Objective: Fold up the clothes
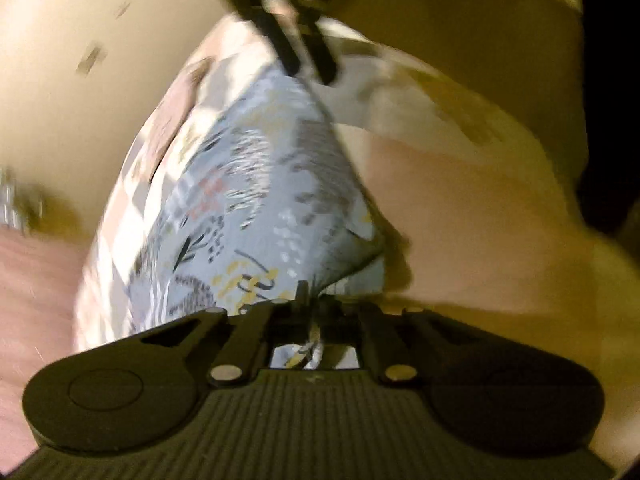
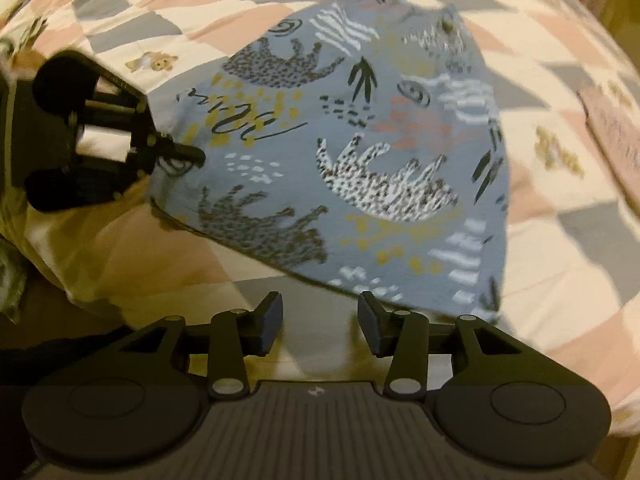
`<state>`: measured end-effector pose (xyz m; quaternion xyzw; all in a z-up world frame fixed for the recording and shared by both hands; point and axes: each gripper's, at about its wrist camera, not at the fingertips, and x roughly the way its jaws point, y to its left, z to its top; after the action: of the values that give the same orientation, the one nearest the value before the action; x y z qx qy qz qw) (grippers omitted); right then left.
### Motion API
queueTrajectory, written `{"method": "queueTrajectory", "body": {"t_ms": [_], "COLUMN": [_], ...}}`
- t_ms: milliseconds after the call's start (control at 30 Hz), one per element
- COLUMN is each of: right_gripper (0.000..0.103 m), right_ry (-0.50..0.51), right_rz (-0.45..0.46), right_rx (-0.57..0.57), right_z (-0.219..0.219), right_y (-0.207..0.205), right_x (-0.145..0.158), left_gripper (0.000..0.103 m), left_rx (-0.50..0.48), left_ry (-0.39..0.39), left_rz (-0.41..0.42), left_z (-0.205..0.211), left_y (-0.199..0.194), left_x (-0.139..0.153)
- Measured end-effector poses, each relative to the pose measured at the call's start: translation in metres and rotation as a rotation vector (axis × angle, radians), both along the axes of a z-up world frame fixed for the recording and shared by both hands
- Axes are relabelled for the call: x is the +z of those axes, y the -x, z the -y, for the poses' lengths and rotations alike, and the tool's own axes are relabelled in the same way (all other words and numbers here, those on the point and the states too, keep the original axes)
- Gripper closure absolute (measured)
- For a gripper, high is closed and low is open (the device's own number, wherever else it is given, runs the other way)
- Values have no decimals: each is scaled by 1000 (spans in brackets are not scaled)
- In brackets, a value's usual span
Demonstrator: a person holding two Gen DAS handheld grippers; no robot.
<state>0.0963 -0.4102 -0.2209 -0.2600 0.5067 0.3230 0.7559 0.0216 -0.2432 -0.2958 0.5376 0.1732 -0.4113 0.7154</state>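
Your left gripper has its fingers closed on an edge of the blue printed garment; in the left wrist view the cloth runs straight out from between them toward the top of the frame, and a bit of it shows through the gap behind the fingers. In the right wrist view the same left gripper sits at the left of the frame, pinching the garment's left corner.

Your right gripper has its fingers spread apart, with nothing between them. They sit at the bottom centre of that view, just beside the garment's near edge; whether they touch it cannot be told. From the left wrist view, the right gripper appears at the top centre, at the far end of the cloth, too blurred to read.

The garment lies on the bed's checked quilt, spread across the middle of the right wrist view. The held corner looks lifted, while the rest seems to lie down.

As a judgement, the fold is at an early or middle stage: no tidy folded stack is visible, and the piece looks mostly open. You likely need a second hold on the near edge before carrying a fold over.
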Motion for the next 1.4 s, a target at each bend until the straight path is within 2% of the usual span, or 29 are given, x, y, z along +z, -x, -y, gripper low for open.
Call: {"method": "queueTrajectory", "body": {"t_ms": [100, 200, 333, 433, 467, 533, 567, 600, 667, 800, 933, 1067, 1167, 1267, 1400], "right_gripper": [42, 36, 32, 32, 35, 50, 64, 73, 79, 79, 80, 87, 99, 100, 99], "right_ry": [7, -23, -72, -97, -98, -39, 3, 44, 125, 243, 313, 346, 345, 324, 279], "right_rz": [95, 153, 199, 232, 247, 294, 320, 346, 394, 461, 495, 543, 513, 470, 432], "right_rx": [139, 276, 410, 464, 470, 453, 442, 431, 426, 480, 512, 594, 556, 517, 494], "right_z": [-5, -17, -38, -54, -58, -59, -58, -57, -47, -10, 23, 31, 31, 31, 36], "right_y": [7, 14, 23, 27, 27, 24, 21, 19, 14, 11, 1, -4, -14, -16, 1], "right_x": [1, 1, -3, -13, -17, -28, -34, -39, -48, -58, -65, -68, -67, -58, -31], "left_gripper": [101, 101, 101, 101, 101, 101, 101, 101, 101, 101, 101, 101, 101, 102, 103], "left_rx": [144, 274, 397, 445, 451, 455, 458, 462, 471, 476, 455, 449, 466, 471, 464], "left_ry": [135, 259, 391, 459, 472, 490, 499, 506, 515, 504, 449, 405, 378, 353, 343], "left_rz": [-162, -331, -457, -506, -513, -528, -536, -542, -549, -543, -511, -487, -473, -473, -469], "left_z": [-1, -7, -18, -22, -24, -26, -27, -29, -32, -34, -29, -23, -22, -23, -22], "left_y": [-21, -44, -66, -76, -77, -80, -81, -80, -78, -73, -70, -69, -70, -66, -46], "left_x": [23, 42, 58, 66, 69, 73, 74, 76, 78, 75, 68, 62, 58, 59, 74]}}
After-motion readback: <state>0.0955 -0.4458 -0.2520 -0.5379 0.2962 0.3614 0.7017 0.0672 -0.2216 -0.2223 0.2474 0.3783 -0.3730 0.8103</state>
